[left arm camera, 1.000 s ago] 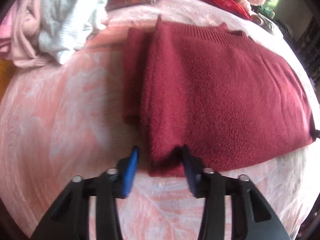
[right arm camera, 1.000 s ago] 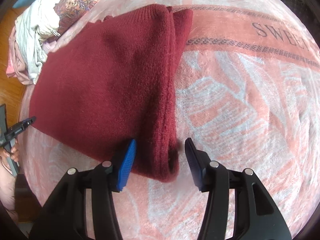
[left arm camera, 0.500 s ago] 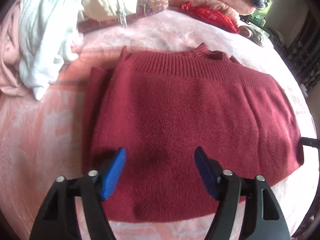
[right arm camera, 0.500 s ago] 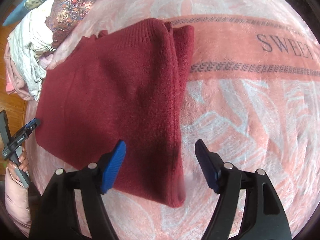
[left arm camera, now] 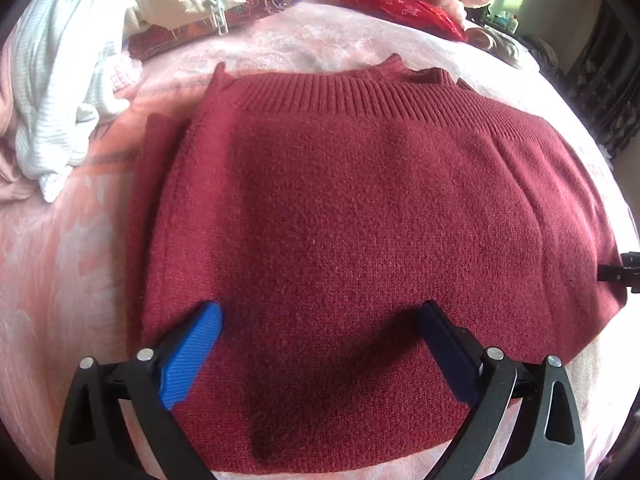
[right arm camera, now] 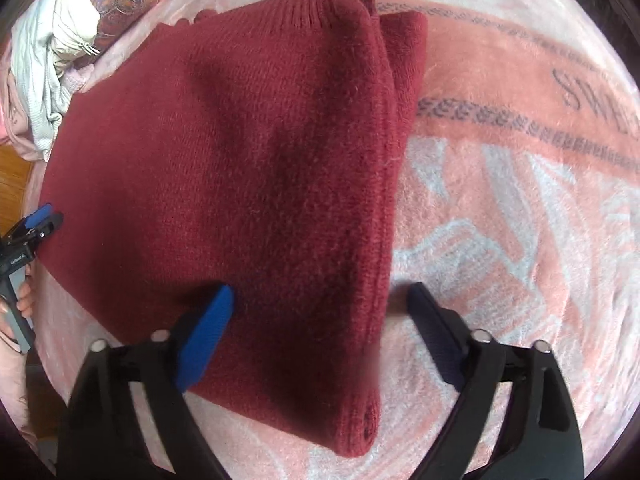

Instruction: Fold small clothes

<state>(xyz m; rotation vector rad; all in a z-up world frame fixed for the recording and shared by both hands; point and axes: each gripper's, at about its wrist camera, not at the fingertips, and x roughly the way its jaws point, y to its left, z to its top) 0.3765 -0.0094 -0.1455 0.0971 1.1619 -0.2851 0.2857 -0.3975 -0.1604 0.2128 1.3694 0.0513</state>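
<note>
A dark red knit sweater (left arm camera: 360, 220) lies folded flat on a pink blanket (left arm camera: 60, 260), ribbed band at the far side. My left gripper (left arm camera: 320, 320) is open and empty, hovering over the sweater's near edge. In the right wrist view the same sweater (right arm camera: 240, 160) shows with its thick folded edge on the right. My right gripper (right arm camera: 320, 300) is open and empty, its fingers either side of that folded edge. The left gripper's tip (right arm camera: 38, 224) shows at the sweater's far left edge.
A pile of unfolded clothes (left arm camera: 60, 80) lies at the back left, white and cream pieces on top. A red item (left arm camera: 404, 8) and more fabric lie at the back. The blanket (right arm camera: 520, 220) extends to the right of the sweater, with dark lettering (right arm camera: 588, 96).
Both grippers were closed down around the sweater's edges one second ago. Both have opened wide and let go, and have moved over the sweater, which now lies flat.
</note>
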